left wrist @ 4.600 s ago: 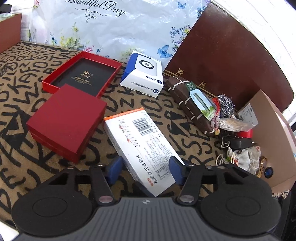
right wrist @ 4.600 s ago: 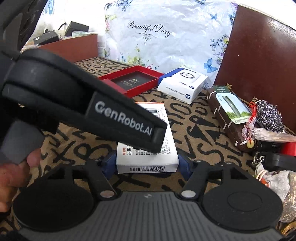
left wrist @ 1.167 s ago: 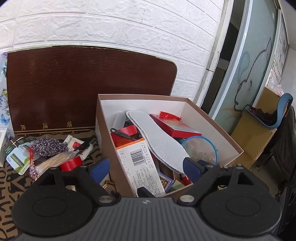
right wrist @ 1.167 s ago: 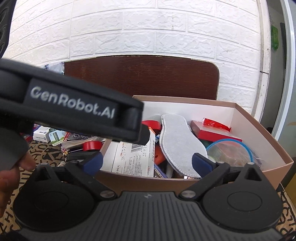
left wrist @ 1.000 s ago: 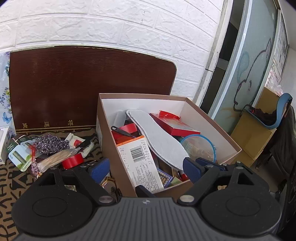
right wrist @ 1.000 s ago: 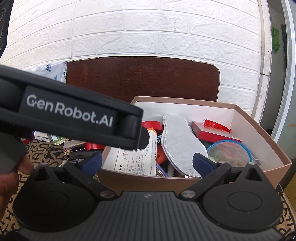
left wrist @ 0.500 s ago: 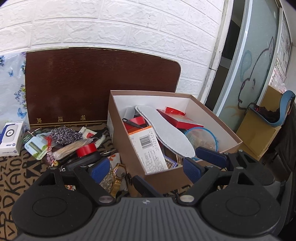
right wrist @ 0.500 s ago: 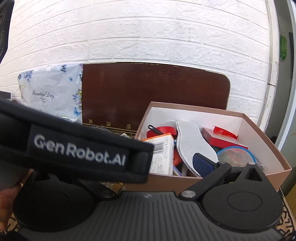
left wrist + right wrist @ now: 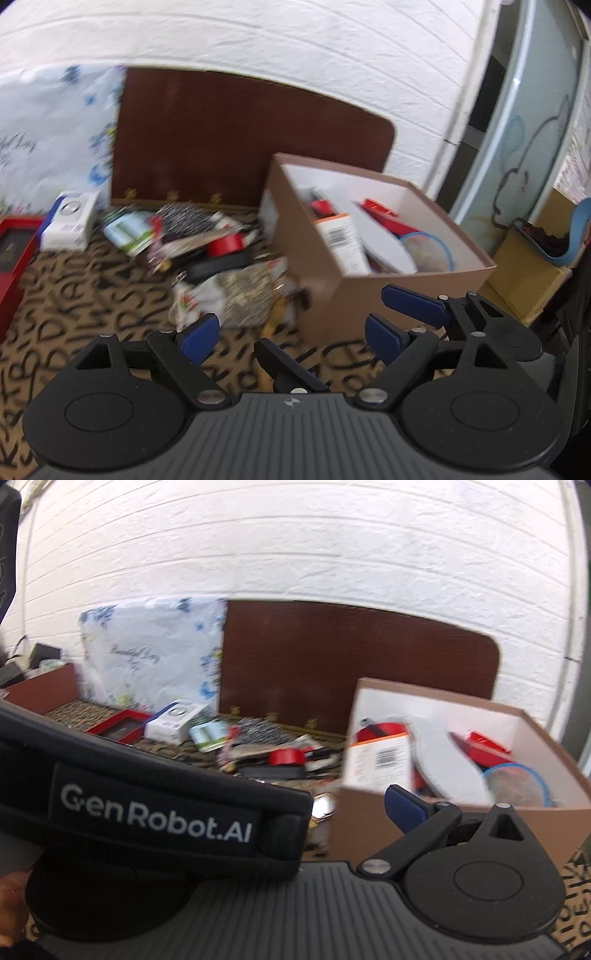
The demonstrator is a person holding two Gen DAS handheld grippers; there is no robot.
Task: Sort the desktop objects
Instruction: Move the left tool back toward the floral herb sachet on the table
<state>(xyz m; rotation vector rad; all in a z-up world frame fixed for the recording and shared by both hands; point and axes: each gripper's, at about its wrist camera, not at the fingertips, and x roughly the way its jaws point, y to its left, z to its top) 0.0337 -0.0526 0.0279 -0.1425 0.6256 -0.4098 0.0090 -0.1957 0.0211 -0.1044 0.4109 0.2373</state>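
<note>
Inside the brown cardboard box, upright against its left wall: white medicine carton, orange-topped. Judged light, stiff, crushable; grip across flat faces. Lies ahead of the left gripper, well apart; jaws spread, empty. Right gripper: state indeterminable, one finger hidden.

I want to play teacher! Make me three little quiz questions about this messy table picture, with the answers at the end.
1. True or false: the white medicine box with the barcode stands inside the cardboard box.
2. Which lies outside the cardboard box? A) grey insole B) red tape roll C) blue ring
3. Fill in: the left gripper has its jaws ____ and holds nothing.

Key: 1 true; 2 B; 3 open.
</note>
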